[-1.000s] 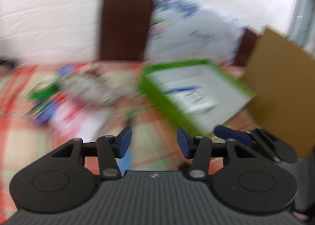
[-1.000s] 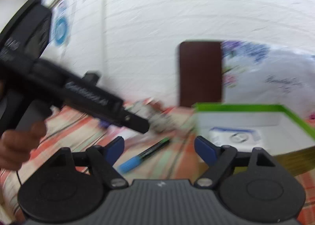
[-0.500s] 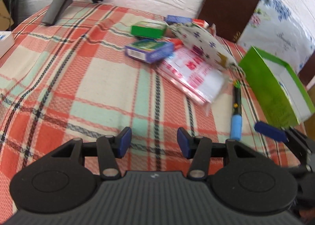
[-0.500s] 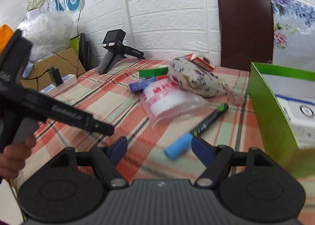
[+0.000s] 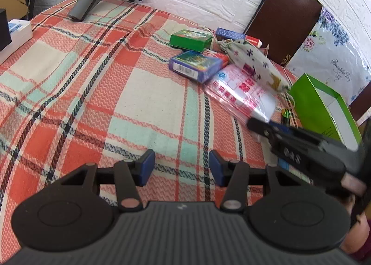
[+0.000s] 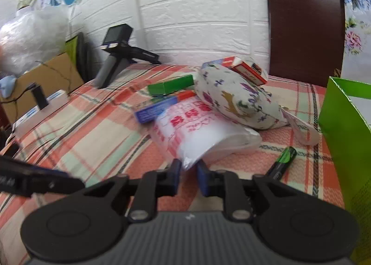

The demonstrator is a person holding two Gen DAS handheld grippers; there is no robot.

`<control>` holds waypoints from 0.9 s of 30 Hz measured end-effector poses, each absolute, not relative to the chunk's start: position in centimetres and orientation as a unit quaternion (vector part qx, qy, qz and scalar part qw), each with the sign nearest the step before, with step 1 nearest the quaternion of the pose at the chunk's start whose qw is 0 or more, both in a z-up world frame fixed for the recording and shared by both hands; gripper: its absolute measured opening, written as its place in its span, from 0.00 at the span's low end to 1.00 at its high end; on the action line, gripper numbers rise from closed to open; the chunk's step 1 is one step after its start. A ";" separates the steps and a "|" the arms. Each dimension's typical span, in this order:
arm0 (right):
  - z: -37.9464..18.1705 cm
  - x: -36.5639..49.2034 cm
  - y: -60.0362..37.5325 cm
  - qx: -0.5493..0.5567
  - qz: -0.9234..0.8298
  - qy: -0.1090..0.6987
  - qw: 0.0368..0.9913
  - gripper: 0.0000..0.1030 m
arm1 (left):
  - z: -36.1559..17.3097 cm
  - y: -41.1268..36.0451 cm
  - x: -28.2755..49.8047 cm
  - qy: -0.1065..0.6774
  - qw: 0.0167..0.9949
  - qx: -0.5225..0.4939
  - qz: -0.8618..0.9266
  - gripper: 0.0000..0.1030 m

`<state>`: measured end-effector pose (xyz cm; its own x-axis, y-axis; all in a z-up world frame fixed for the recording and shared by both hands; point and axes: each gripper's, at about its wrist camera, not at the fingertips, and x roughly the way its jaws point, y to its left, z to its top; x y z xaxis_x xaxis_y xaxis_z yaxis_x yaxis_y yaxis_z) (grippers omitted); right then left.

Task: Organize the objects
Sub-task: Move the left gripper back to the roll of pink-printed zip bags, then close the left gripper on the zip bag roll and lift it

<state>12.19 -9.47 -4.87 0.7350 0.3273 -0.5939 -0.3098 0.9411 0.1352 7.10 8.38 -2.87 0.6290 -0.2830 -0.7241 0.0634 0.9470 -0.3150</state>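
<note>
We are at the pick-up step: our right gripper (image 6: 187, 172) has pressed its jaws together on the near corner of the clear plastic packet (image 6: 197, 130) with red print, which lies on the plaid-covered counter (image 5: 92, 93) with its far end tucked under the floral cloth pouch (image 6: 234, 100). Our left gripper (image 5: 179, 167) hangs partly spread over bare cloth, holding nothing. The likely destination, as we judge it, is the open green box (image 6: 343, 130) just to the right; the next move calls for drawing the packet out from under the pouch without dragging the pouch or the boxes along, then lifting it clear of the box wall. A thin corner pinch on slippery film could slip, so a slow pull seems wise. Counting what is left to sort: one plastic packet, one cloth pouch, one green carton (image 5: 190, 39), one blue carton (image 5: 194, 65), one red-and-white carton (image 6: 249, 72) resting against the pouch, one blue-and-red flat box (image 5: 228, 33) behind it, and one green-and-black marker (image 6: 281, 162) lying beside the green box.
</note>
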 end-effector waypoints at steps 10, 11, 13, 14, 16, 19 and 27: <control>-4.0 3.7 -9.2 -0.001 0.275 0.340 0.899 0.07 | -2.1 8.9 6.7 0.420 0.891 -0.140 -0.097 0.53; -4.0 2.9 -9.2 -0.005 0.290 0.343 0.894 0.07 | -2.0 8.9 6.6 0.420 0.891 -0.142 -0.098 0.54; -4.1 1.6 -9.0 -0.027 0.309 0.348 0.885 0.10 | -1.9 8.8 6.5 0.417 0.892 -0.138 -0.105 0.61; -4.1 1.1 -9.2 -0.029 0.306 0.349 0.885 0.14 | -1.8 8.6 6.4 0.414 0.894 -0.134 -0.107 0.66; -4.3 0.6 -10.0 -0.015 0.295 0.351 0.889 0.25 | -1.6 8.1 6.5 0.409 0.896 -0.126 -0.116 0.67; -4.2 0.5 -10.7 -0.001 0.274 0.347 0.897 0.45 | -1.4 7.0 6.8 0.407 0.896 -0.112 -0.139 0.72; -4.6 2.2 -9.5 -0.019 0.271 0.348 0.897 0.66 | -3.0 4.2 7.1 0.425 0.878 -0.091 -0.203 0.77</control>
